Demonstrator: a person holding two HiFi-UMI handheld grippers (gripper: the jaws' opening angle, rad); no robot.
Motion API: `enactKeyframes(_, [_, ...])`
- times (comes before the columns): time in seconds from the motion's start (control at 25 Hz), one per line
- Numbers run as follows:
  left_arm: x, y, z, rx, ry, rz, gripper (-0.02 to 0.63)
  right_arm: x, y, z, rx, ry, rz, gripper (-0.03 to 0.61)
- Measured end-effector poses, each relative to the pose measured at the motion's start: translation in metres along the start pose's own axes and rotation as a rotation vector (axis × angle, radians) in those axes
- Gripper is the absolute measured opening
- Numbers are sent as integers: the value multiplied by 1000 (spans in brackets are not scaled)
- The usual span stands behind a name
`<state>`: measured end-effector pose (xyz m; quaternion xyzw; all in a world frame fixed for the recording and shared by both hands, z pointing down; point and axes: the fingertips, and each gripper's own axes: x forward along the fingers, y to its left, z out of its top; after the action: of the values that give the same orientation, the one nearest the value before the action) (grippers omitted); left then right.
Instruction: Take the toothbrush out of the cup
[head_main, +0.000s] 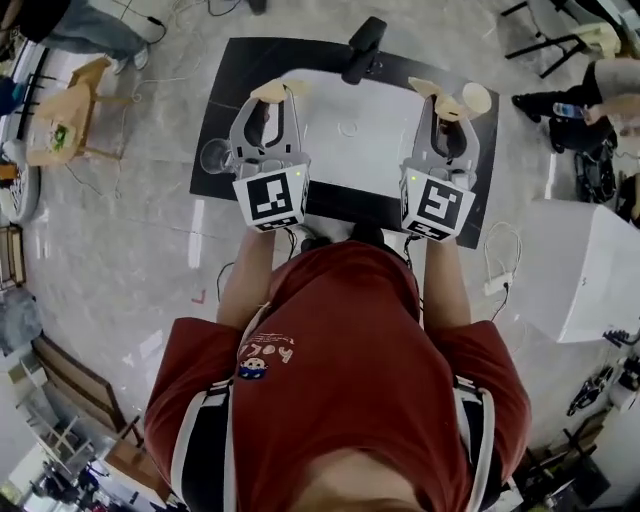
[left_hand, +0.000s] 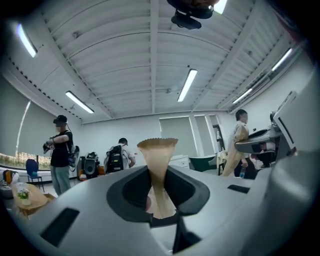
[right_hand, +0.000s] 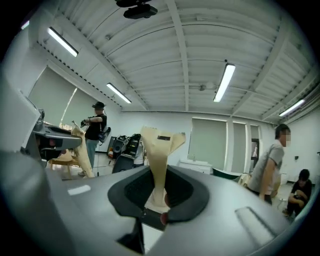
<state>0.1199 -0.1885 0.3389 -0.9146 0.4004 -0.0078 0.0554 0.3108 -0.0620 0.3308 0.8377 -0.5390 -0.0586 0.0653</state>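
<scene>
Over the near half of the white worktop (head_main: 360, 150), a person in a red shirt (head_main: 350, 350) holds 2 grippers side by side, both lifted and pointing level toward the far side of the room. The left gripper (head_main: 280, 90) has its fingers (left_hand: 159, 150) closed on each other, with only the tips flaring and nothing between them. The right gripper (head_main: 450, 98) is the same: its fingers (right_hand: 159, 145) are together and empty. The clear cup (head_main: 213, 157) stands on the worktop's dark left margin, just left of the left gripper. The toothbrush is too small to make out.
</scene>
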Motion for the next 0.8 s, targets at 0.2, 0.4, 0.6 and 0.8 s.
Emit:
enactKeyframes(0.2, [24, -51, 7, -7, -29, -122, 78, -28, -56, -4, -17, 12, -133, 66])
enactKeyframes(0.4, [33, -77, 11, -10, -43, -177, 78, -46, -89, -7, -23, 23, -204, 66])
enactKeyframes(0.6, [36, -89, 11, -14, -51, -204, 78, -48, -93, -7, -33, 17, -217, 66])
enactKeyframes(0.8, [37, -91, 15, -18, -63, -205, 78, -47, -94, -2, -49, 11, -212, 66])
